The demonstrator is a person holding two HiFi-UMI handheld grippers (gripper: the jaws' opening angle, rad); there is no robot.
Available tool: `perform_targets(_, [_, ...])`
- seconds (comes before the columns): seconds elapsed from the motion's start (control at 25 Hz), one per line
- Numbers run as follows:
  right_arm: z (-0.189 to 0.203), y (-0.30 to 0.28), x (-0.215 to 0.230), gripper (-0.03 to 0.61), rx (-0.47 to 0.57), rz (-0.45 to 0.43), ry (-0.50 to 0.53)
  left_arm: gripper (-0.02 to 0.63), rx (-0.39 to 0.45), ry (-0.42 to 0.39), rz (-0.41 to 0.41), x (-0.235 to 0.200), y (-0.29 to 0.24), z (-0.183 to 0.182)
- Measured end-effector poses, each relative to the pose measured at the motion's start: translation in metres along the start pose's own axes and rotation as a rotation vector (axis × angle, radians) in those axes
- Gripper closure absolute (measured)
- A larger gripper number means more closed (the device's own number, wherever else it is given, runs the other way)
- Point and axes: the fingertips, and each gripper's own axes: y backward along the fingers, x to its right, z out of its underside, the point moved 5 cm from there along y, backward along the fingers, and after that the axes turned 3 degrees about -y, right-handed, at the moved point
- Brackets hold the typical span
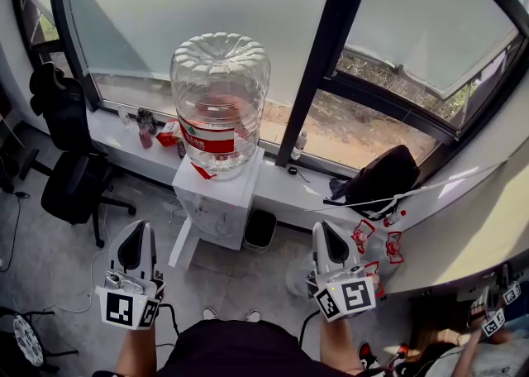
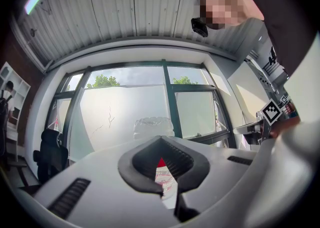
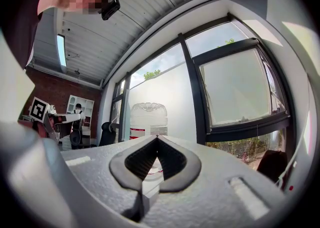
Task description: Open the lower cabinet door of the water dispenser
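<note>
Both grippers shut and empty, well short of the water dispenser.

Nearest, the left gripper and the right gripper hover side by side above the floor, each with its jaws pressed together at the tips and nothing between them. The water dispenser stands ahead of them, between their two lines and well apart from both, against the window sill. A clear water bottle sits upside down on top of it, and in each gripper view it shows just above the closed jaw tips. At the dispenser's lower left a white panel juts out toward the floor; whether this is the cabinet door ajar I cannot tell. A black bin stands just right of the dispenser and an office chair well to its left.
</note>
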Motion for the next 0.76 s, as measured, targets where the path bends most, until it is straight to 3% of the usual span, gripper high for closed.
perform_targets(0.76, [0.000, -0.011, -0.008, 0.574, -0.006, -0.019, 0.008, 0.606, 0.001, 0.006, 0.002, -0.007, -0.002, 0.003])
